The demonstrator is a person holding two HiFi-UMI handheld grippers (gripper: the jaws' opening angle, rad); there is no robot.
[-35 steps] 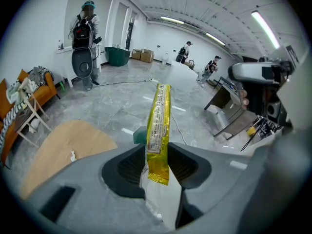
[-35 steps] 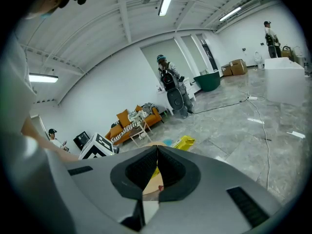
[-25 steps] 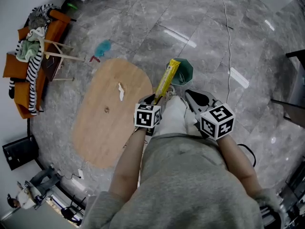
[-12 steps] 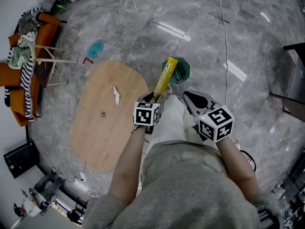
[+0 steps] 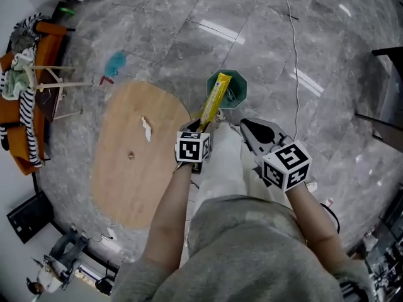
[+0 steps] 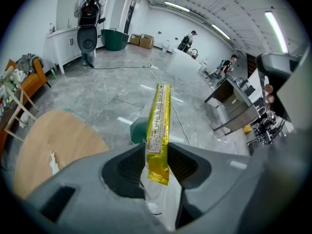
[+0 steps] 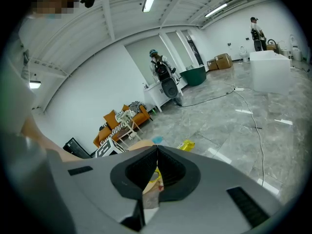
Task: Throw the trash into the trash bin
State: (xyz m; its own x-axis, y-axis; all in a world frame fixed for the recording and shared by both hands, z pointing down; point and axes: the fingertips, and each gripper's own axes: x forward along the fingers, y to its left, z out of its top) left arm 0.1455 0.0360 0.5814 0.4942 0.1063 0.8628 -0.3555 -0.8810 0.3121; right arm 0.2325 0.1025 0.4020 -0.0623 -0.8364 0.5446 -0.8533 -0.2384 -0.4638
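Observation:
A long yellow wrapper (image 5: pixel 213 100) stands up between the jaws of my left gripper (image 5: pixel 203 126), which is shut on its lower end. In the head view the wrapper's top end lies over the mouth of the green trash bin (image 5: pixel 234 90) on the floor. In the left gripper view the yellow wrapper (image 6: pixel 158 126) is pinched in my left gripper (image 6: pixel 157 152), with the green bin (image 6: pixel 138 130) just behind it. My right gripper (image 5: pixel 247 126) hangs beside it to the right, shut with nothing in it. In the right gripper view the right gripper (image 7: pixel 156 149) has its tips touching.
An oval wooden table (image 5: pixel 126 168) is to the left, with a white paper scrap (image 5: pixel 146 128) and a small brown bit (image 5: pixel 131 156) on it. A blue object (image 5: pixel 115 61) lies on the floor beyond. An orange chair (image 5: pixel 19 118) holds clothes at far left. A cable (image 5: pixel 295 61) crosses the grey floor.
Both grippers have sunk a little. The left one has carried the yellow wrapper closer to the bin, so its top end now lies across the bin's mouth.

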